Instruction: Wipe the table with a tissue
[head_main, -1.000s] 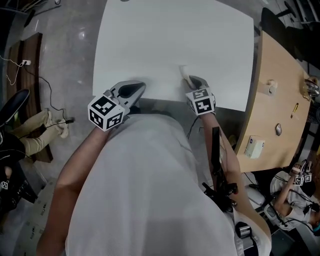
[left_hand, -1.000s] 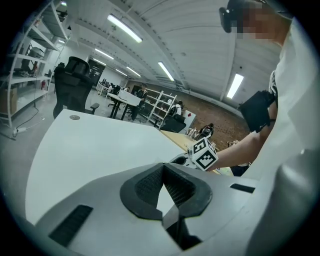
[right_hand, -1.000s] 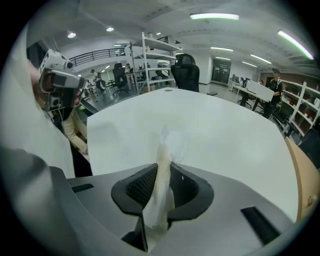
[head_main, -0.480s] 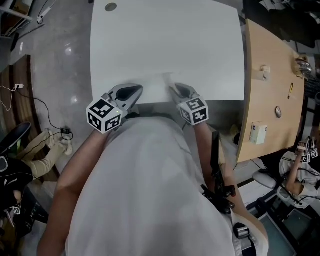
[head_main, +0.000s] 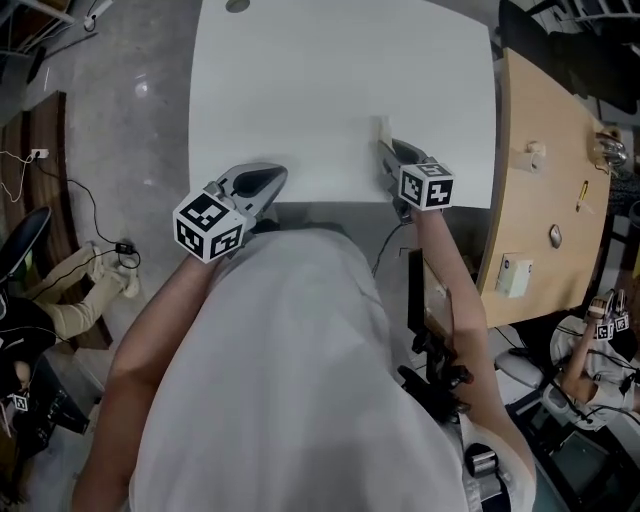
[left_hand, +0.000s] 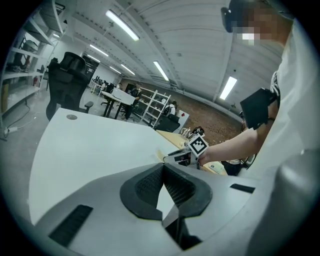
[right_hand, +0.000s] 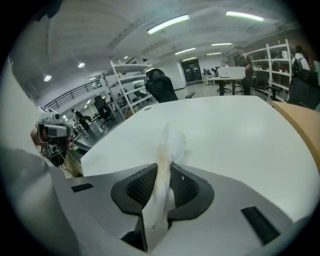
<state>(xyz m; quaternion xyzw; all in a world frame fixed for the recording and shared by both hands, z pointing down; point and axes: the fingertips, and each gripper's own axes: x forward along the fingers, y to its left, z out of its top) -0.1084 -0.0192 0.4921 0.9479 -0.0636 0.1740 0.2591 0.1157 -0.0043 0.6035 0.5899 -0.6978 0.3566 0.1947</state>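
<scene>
Overall: a person in a pale shirt (head_main: 290, 380) stands at the near edge of a white table (head_main: 330, 80), seen from above, with one gripper in each hand.
Left gripper (head_main: 262, 181): lies over the table's near edge, at about 7 o'clock on the tabletop. Its marker cube hangs past the edge, at 7 o'clock of the tips.
Left jaws: pressed together at the tips with nothing between them. Only bare tabletop shows through the narrow slit behind the pads.
Right gripper (head_main: 385, 150): sits over the near edge at about 5 o'clock on the tabletop. It is at 3 o'clock of the left gripper and well apart from it, with its tips aimed toward 12 o'clock.
Right jaws: closed on the tissue, which is pinched between the two ribbed pads.
Tissue (right_hand: 169, 142): a white, crumpled strip standing on edge between the right pads. Its free end juts past the tips toward 12 o'clock, over the white tabletop. Whether it presses on the surface cannot be told.
Wooden table (head_main: 545, 190): just beside the white table at 3 o'clock, carrying a few items too small to name.
Floor (head_main: 120, 130): grey and glossy, at 9 o'clock of the white table, with a thin cable (head_main: 80, 190) trailing across it.
Office chair (right_hand: 159, 85): black, beyond the table's far edge at 12 o'clock in the right gripper view.
</scene>
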